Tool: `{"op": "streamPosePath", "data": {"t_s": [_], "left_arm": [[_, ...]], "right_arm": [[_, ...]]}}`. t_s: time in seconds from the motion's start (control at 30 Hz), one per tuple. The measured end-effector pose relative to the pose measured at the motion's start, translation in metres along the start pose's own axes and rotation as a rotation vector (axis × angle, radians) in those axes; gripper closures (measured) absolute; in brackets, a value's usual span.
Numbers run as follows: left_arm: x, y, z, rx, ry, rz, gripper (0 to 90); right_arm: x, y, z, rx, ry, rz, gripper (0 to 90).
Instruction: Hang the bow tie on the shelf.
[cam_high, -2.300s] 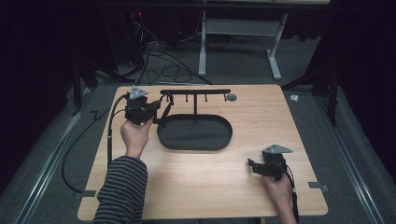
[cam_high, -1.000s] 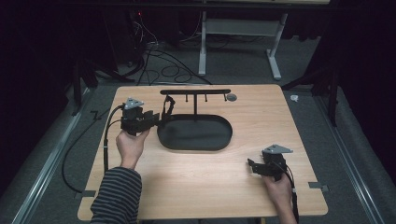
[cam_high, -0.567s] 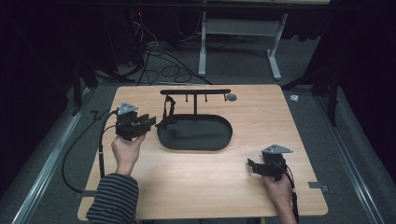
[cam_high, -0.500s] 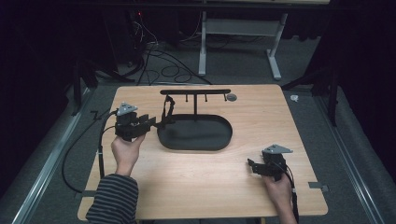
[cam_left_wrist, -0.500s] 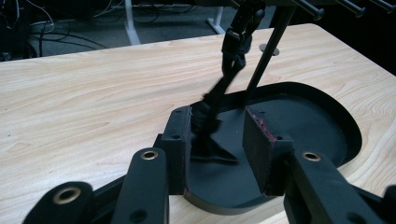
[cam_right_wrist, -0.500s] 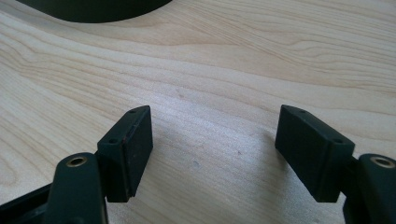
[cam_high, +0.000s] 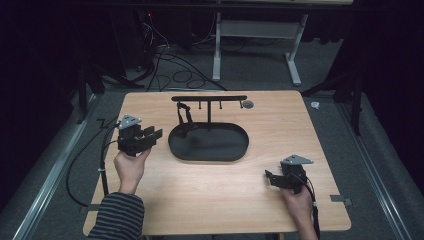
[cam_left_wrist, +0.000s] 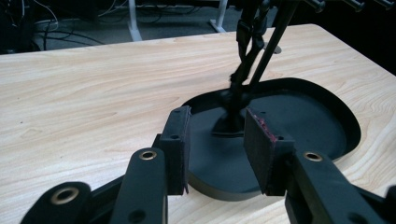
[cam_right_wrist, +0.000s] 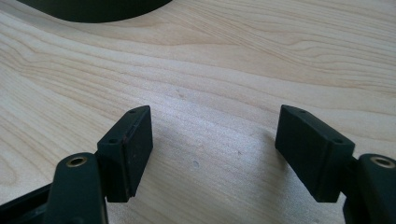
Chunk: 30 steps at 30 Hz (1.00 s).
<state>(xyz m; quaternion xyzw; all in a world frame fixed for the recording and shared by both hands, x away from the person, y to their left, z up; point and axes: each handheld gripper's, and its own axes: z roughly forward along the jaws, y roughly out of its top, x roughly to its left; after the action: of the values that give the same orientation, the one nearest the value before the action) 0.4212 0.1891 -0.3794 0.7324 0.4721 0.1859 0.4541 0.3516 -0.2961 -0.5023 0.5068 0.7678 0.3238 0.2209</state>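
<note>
**Backing the left gripper off the stand**

I have the left gripper (cam_high: 148, 134) just beside the left end of the black oval tray (cam_high: 235, 150). Its jaws have just been opening, and they now stand apart with nothing between the pads (cam_left_wrist: 258, 140). The dark strap (cam_high: 185, 114) hangs from the left peg of the T-shaped stand (cam_high: 209, 98), ahead of the jaws and beyond the tray rim, its lower end down on the tray floor. To do this well I judge I should draw straight back along the jaw line and keep the pads above the rim, so I don't jog the tray.

Ahead of the jaws, the upright post stands just behind the strap and would catch a sideways swing.

My right gripper (cam_high: 271, 178) rests on the bare wooden table (cam_high: 210, 200), jaws wide and empty, the tray's edge well ahead of them.
</note>
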Motion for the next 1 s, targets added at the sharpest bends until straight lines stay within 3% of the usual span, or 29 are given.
{"op": "streamPosePath", "data": {"t_s": [1.0], "left_arm": [[0.000,-0.026,-0.020,-0.047,0.001,-0.026,62.3]], "right_arm": [[0.000,0.000,0.000,0.000,0.000,0.000,28.8]]}}
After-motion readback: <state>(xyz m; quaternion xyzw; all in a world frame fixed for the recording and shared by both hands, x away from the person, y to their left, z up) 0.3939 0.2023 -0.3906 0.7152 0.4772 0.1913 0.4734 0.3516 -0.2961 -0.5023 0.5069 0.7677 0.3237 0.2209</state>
